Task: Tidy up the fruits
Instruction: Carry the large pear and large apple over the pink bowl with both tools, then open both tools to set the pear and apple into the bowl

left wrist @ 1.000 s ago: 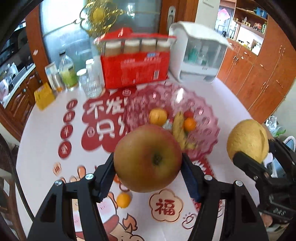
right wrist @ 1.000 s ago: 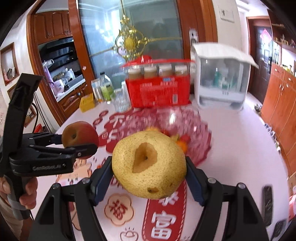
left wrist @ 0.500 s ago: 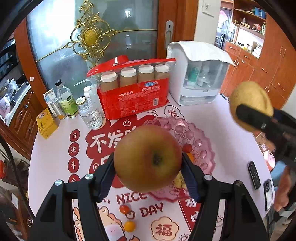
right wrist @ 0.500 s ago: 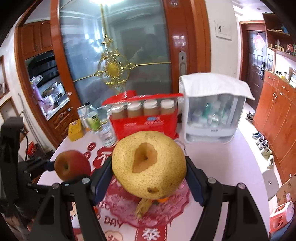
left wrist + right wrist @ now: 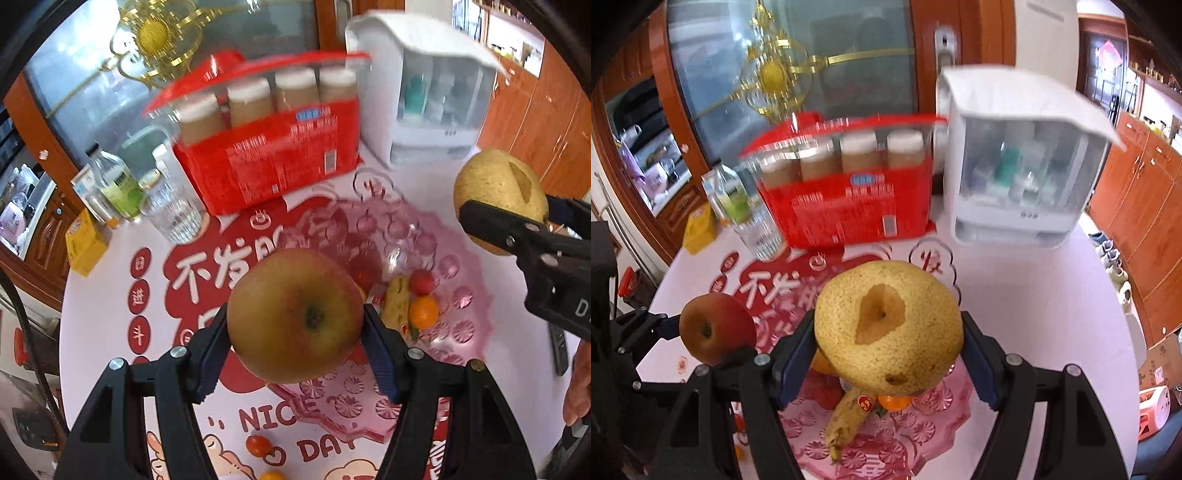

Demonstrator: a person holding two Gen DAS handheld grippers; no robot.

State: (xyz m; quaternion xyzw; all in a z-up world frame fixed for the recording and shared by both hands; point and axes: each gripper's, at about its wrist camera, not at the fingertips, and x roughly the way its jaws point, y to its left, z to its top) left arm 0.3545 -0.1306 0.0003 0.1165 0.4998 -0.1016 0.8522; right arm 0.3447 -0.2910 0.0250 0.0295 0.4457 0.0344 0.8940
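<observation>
My left gripper (image 5: 295, 325) is shut on a red-brown apple (image 5: 295, 314) and holds it in the air over the near left edge of a pink glass fruit plate (image 5: 454, 325). My right gripper (image 5: 888, 328) is shut on a speckled yellow pear (image 5: 888, 326), also above the plate (image 5: 923, 435). The pear shows at the right of the left wrist view (image 5: 496, 195); the apple shows at the left of the right wrist view (image 5: 716, 332). The plate holds a banana (image 5: 846, 421), a small orange (image 5: 424, 312) and a cherry tomato (image 5: 422, 281).
A red box of jars (image 5: 269, 155), a white organiser with a lid (image 5: 424, 96), a glass (image 5: 173, 214) and a bottle (image 5: 118, 184) stand at the back of the round table. A cherry tomato (image 5: 257, 445) and a small orange (image 5: 271, 475) lie on the cloth near me. A remote (image 5: 557, 347) lies right.
Both grippers, which had risen with their fruit half a second ago, have come back down and closer over the plate. The apple and the pear stay gripped.
</observation>
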